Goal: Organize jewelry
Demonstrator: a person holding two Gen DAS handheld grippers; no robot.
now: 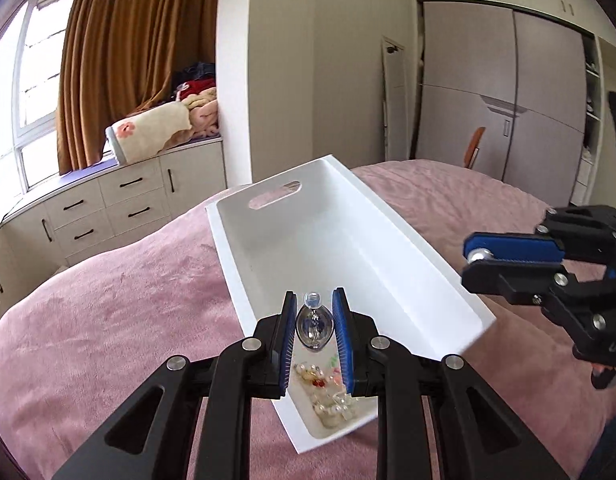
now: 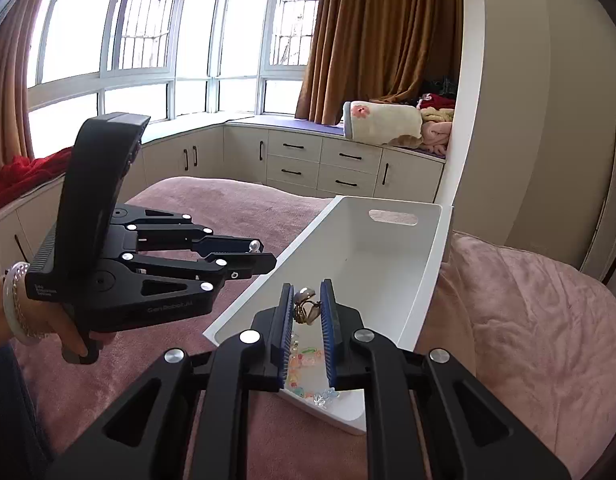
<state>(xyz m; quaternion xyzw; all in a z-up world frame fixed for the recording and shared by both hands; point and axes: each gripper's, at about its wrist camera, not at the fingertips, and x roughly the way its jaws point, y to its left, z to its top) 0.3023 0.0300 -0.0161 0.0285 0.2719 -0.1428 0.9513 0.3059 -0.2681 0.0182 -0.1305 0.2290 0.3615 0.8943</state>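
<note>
A long white bin (image 1: 388,272) lies on the pink bed, also in the right wrist view (image 2: 424,280). Several beads and small jewelry pieces (image 1: 328,392) lie at its near end, also seen from the right (image 2: 304,364). My left gripper (image 1: 315,326) is shut on a clear silver earring (image 1: 314,326) above the bin's near end; it shows from the side in the right wrist view (image 2: 256,254). My right gripper (image 2: 306,306) is shut on a gold ring-like piece (image 2: 306,304) over the bin; it shows at the right of the left wrist view (image 1: 478,258).
The pink bedspread (image 1: 108,312) surrounds the bin. White drawers (image 2: 320,168) run under the windows behind the bed, with folded blankets (image 2: 388,124) on top. A wardrobe (image 1: 508,100) stands beyond the bed.
</note>
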